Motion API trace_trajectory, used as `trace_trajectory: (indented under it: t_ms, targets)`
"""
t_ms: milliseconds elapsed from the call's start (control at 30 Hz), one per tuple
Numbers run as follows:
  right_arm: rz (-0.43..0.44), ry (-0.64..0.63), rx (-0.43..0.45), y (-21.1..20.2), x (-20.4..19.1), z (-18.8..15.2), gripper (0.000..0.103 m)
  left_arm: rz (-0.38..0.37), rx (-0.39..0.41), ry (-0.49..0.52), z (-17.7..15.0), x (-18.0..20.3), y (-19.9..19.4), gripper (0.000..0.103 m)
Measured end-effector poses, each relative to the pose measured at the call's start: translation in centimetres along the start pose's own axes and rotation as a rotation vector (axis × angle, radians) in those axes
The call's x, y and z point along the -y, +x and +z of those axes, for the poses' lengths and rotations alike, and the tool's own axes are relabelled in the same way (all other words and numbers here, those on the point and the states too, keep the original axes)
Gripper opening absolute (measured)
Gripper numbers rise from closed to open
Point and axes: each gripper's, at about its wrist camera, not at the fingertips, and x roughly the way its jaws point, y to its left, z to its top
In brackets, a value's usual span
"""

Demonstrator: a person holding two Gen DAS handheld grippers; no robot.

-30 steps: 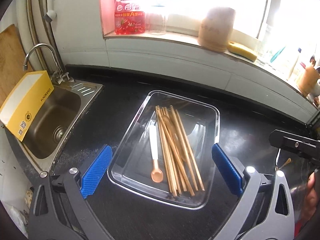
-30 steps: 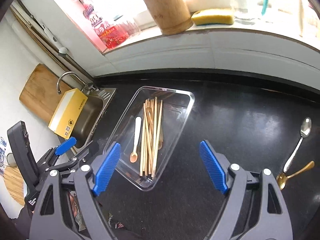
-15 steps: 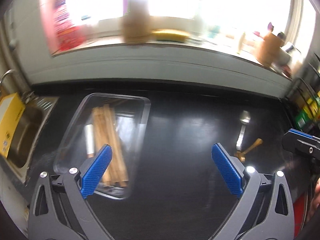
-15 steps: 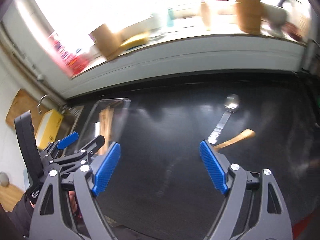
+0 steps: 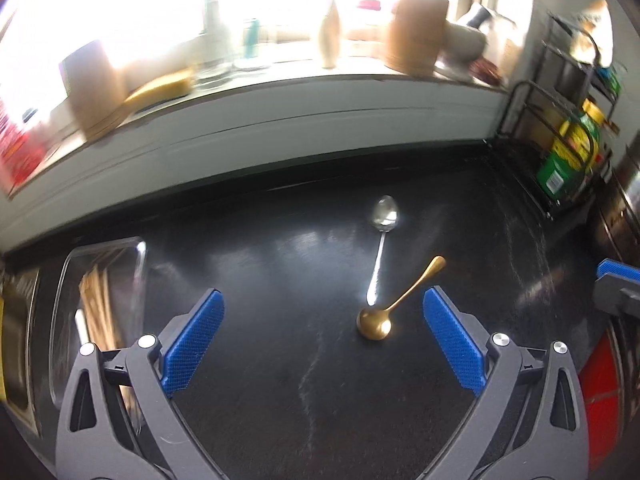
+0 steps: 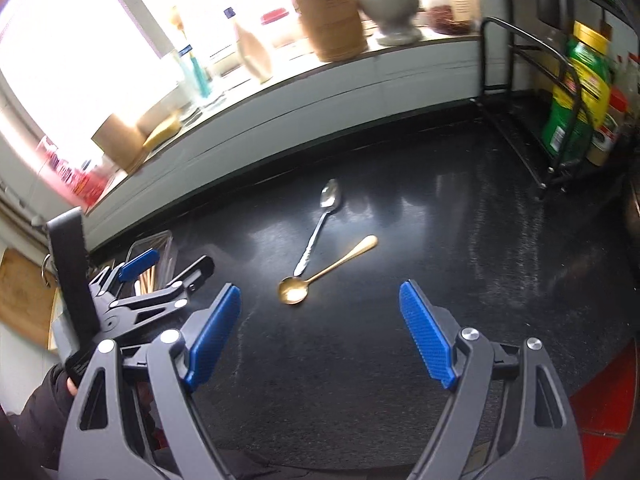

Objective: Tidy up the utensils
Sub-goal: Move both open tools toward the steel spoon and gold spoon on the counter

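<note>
A gold spoon [image 5: 396, 305] and a silver spoon [image 5: 381, 236] lie on the black counter, their handles crossing; both show in the right wrist view, gold [image 6: 320, 274] and silver [image 6: 318, 228]. A clear tray [image 5: 138, 264] with wooden chopsticks [image 5: 96, 312] and a small white-handled spoon sits at the left. My left gripper [image 5: 322, 338] is open and empty, just short of the gold spoon's bowl. My right gripper [image 6: 320, 330] is open and empty, just short of the spoons. The left gripper also shows at left in the right wrist view [image 6: 164, 268].
A windowsill [image 6: 360, 52] with wooden canisters, bottles, a sponge and a mortar runs along the back. A black wire rack [image 6: 560, 120] with bottles stands at the right. A sink edge [image 5: 16, 320] and a wooden cutting board [image 6: 24, 292] are at the far left.
Both grippers have swung right, from over the tray to the two spoons on the counter. The tray now sits at the left edge. Both stay open.
</note>
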Motion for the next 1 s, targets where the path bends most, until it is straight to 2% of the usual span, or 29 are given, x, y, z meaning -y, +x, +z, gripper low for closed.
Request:
trace_trajectory:
  t_ms: [233,533,700,833,933,967,1000]
  targets:
    - [-0.023,0.068,0.014,0.6,2.0,0.8,0.079,-0.045,-0.017,0.169,2.1,3.3,5.1,0.097]
    - [-0.069,0.146,-0.032,4.8,4.0,1.9,0.079,-0.158,-0.083,0.325,3.0,5.1,13.7,0.097]
    - [-0.110,0.086,-0.097,9.8,4.4,1.4,0.079,-0.205,-0.133,0.403,3.4,5.5,18.3,0.084]
    - [-0.073,-0.087,-0.145,13.7,2.9,0.0,0.079,-0.246,-0.167,0.437,3.7,5.3,20.9,0.082]
    - [-0.022,-0.381,-0.161,15.9,0.0,-1.2,0.079,-0.289,-0.205,0.433,4.1,4.7,22.5,0.082]
    - [-0.007,-0.555,-0.169,16.7,-1.4,-1.8,0.079,-0.299,-0.202,0.436,4.3,4.4,22.7,0.082]
    - [-0.003,-0.649,-0.178,17.2,-2.1,-2.2,0.079,-0.310,-0.200,0.447,4.4,4.3,22.8,0.082]
